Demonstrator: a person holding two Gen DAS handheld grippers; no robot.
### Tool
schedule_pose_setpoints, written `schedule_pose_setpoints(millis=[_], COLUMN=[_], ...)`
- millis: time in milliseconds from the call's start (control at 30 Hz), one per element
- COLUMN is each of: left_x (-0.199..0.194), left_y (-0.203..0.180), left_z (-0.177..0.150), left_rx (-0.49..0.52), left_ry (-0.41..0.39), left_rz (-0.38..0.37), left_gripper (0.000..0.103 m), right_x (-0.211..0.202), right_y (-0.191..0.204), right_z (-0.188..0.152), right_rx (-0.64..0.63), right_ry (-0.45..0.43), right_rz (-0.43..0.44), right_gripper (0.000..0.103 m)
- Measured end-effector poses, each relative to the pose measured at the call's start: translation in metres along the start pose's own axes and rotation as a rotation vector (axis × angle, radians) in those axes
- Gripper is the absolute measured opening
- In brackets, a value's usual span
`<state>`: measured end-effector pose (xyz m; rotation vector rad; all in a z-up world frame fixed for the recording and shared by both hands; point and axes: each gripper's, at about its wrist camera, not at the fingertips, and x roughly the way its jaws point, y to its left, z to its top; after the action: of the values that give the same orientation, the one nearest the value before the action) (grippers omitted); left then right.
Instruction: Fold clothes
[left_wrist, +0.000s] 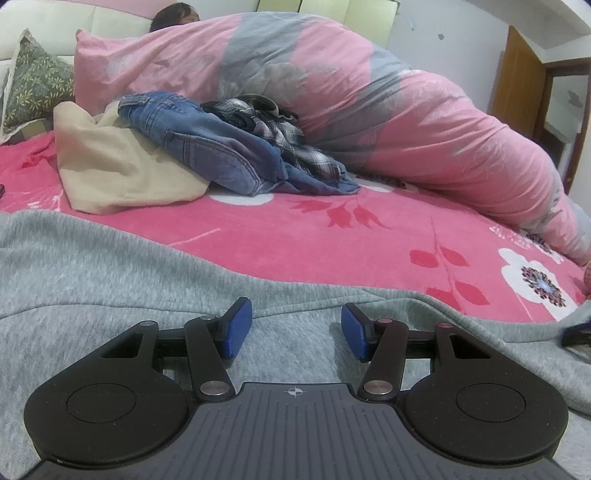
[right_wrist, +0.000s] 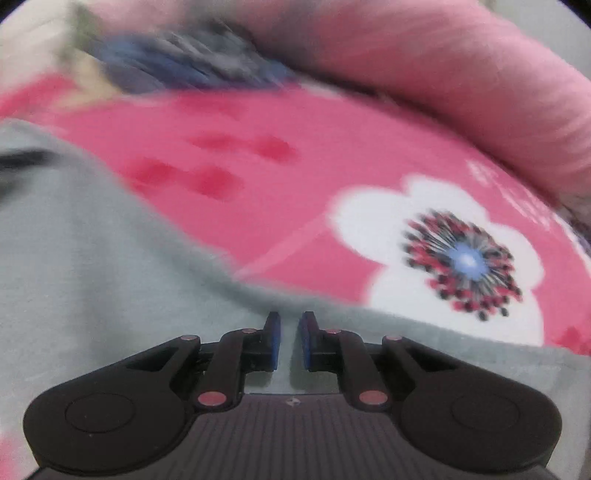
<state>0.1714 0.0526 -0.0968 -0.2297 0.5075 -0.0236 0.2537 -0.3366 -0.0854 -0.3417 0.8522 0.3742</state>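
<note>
A grey knit garment (left_wrist: 110, 280) lies spread over the near part of the pink floral bedsheet (left_wrist: 295, 236). My left gripper (left_wrist: 295, 328) hovers low over it, open, with only flat fabric showing between its blue pads (left_wrist: 236, 328). In the blurred right wrist view, my right gripper (right_wrist: 290, 338) sits at the far edge of the grey garment (right_wrist: 92, 258), its jaws shut to a thin slit. I cannot tell whether cloth is pinched there. The right gripper (left_wrist: 576, 332) shows as a dark blur at the right edge of the left wrist view.
A pile of clothes lies further back: a beige garment (left_wrist: 110, 166), blue jeans (left_wrist: 207, 155) and a plaid shirt (left_wrist: 288, 144). A bulky pink and grey duvet (left_wrist: 369, 103) runs along the back and right, with a person's head (left_wrist: 173, 16) behind it. A green patterned pillow (left_wrist: 37, 85) is at the left.
</note>
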Motion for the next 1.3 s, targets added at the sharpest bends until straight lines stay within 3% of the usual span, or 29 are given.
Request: schedule_pose_setpoints(millis=[33,133,267,400,500,733,967,1033,1133,1200,1233,1300], left_x=[0.000,0.000,0.000,0.000,0.000,0.000,0.000,0.000,0.001,0.001,0.001,0.001], left_y=[-0.001,-0.001,-0.001,-0.002,-0.002,-0.004,-0.003,-0.003,-0.003,-0.004,-0.004,-0.004], left_z=[0.000,0.000,0.000,-0.001,-0.001,-0.001,0.000,0.000,0.000,0.000,0.000,0.000], left_rx=[0.002,0.003,0.005,0.008,0.014,0.022,0.021,0.020,0.022,0.023,0.023,0.025], left_ry=[0.001,0.001,0.001,0.002,0.003,0.006,0.007,0.007,0.007,0.008,0.008,0.009], left_rz=[0.002,0.004,0.005,0.008,0.012,0.018,0.015,0.015,0.016,0.017,0.017,0.018], left_gripper=[0.054,0.054,0.054,0.054,0.054,0.054,0.054,0.054,0.054,0.055,0.055,0.055], right_x=[0.004,0.011,-0.049,-0.150,-0.217,-0.316,-0.335,-0.341,-0.347,-0.347,-0.344,-0.335], right_y=[-0.014,-0.051,-0.084,-0.066,-0.036,0.055,0.093,0.096,0.091,0.084,0.082,0.078], right_z=[0.002,0.010,-0.024,-0.078,-0.126,-0.225,-0.284,-0.302,-0.332,-0.352,-0.362,-0.381], right_rx=[0.060,0.250,0.408,0.544,0.673,0.893,1.062,1.137,1.280,1.407,1.461,1.572], right_ry=[-0.041,-0.055,-0.135,-0.238,-0.300,-0.400,-0.387,-0.419,-0.464,-0.485,-0.496,-0.500], right_rz=[-0.009,-0.250,-0.307,-0.328,-0.333,-0.318,-0.322,-0.337,-0.372,-0.376,-0.367,-0.330], right_gripper=[0.010,0.012,0.013,0.015,0.035,0.047,0.047,0.048,0.054,0.065,0.071,0.072])
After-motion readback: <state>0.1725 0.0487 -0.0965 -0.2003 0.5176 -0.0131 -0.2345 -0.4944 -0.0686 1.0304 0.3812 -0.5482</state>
